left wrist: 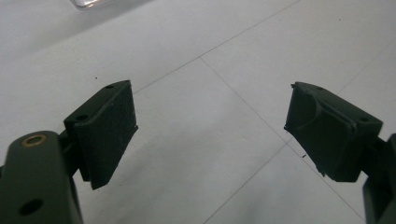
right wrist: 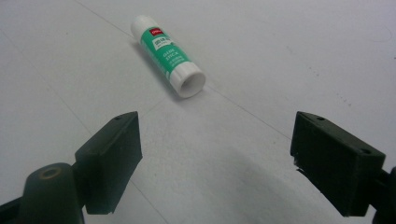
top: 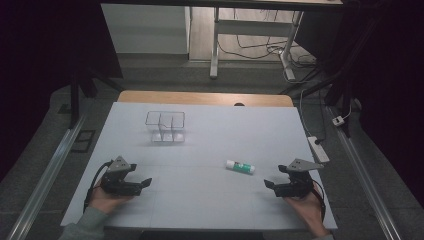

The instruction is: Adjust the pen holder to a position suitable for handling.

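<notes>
A green and white glue stick [top: 239, 166] lies on its side on the white table [top: 200, 150], right of centre. In the right gripper view the glue stick [right wrist: 167, 55] lies a short way ahead of the jaws, its white end towards them. My right gripper [top: 275, 176] rests near the front right, open and empty [right wrist: 217, 158]. At the front left my left gripper [top: 141, 175] also stands open, with bare table between its jaws [left wrist: 210, 130]. A clear plastic organizer [top: 167, 126] with compartments stands farther back, left of centre.
The white board covers a wooden desk whose far edge [top: 205, 98] shows behind it. A power strip [top: 318, 148] and cables lie on the floor to the right. Metal rails [top: 50, 175] run along both sides of the table.
</notes>
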